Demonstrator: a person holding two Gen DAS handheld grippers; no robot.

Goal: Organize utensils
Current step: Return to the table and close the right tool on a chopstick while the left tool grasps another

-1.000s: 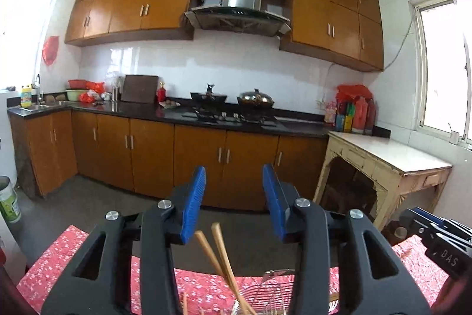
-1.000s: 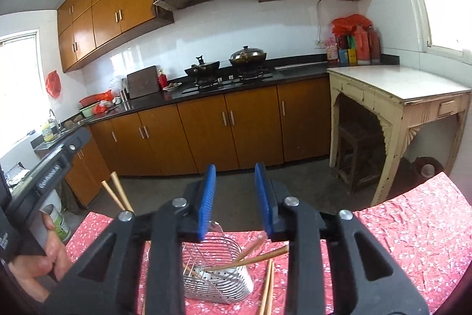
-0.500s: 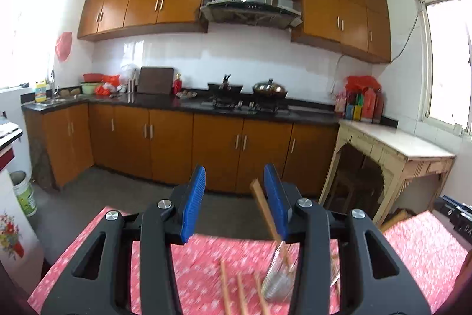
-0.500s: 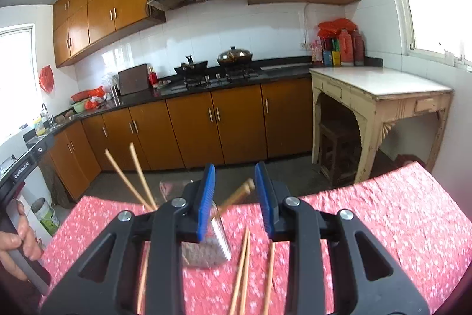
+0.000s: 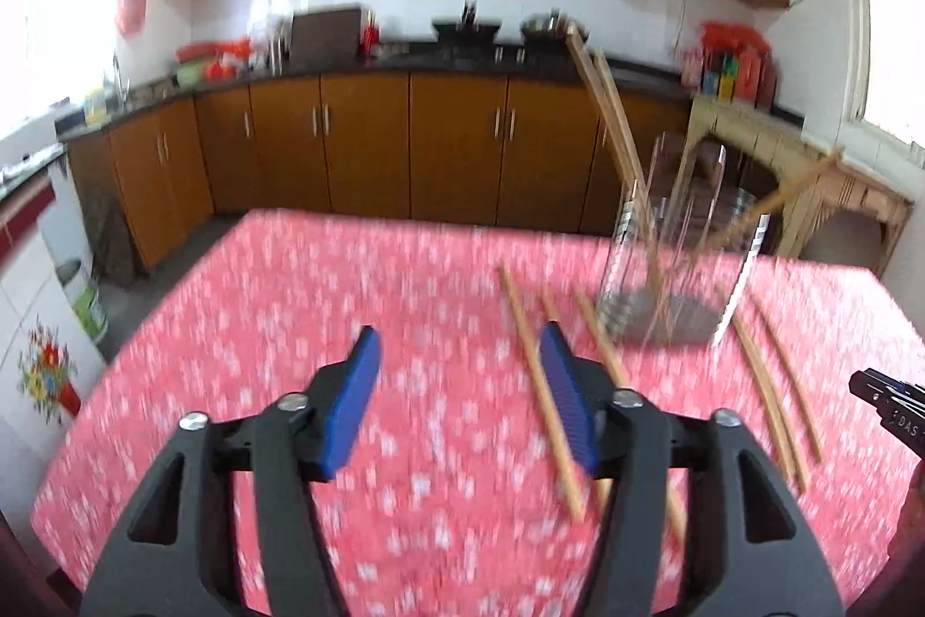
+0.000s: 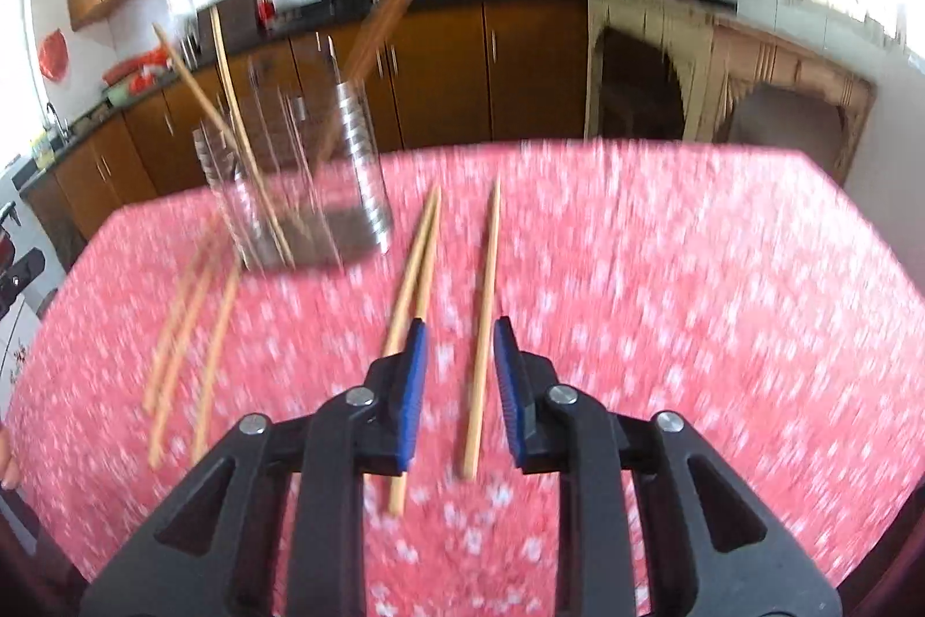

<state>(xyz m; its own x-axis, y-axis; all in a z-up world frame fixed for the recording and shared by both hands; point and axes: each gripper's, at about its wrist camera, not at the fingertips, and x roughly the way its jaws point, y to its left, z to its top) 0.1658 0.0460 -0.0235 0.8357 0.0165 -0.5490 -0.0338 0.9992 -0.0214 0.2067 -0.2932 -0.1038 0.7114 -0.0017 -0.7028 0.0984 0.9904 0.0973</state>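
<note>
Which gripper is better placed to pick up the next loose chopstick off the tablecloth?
Right, probably. The right gripper is open with a single chopstick lying lengthwise between its fingers. The left gripper is open over bare tablecloth.

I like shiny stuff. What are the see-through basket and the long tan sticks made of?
The silvery wire basket looks like shiny metal: thin gleaming bars, though blurred. The long tan chopsticks look like bare wood or bamboo: matte, pale and uniform.

Both wrist views look down-forward over the red tabletop (image 5: 347,305) toward the kitchen cabinets (image 5: 358,143); left view from the left, right view from the right; both share the wire basket (image 5: 676,264) and loose chopsticks (image 6: 483,305).
</note>
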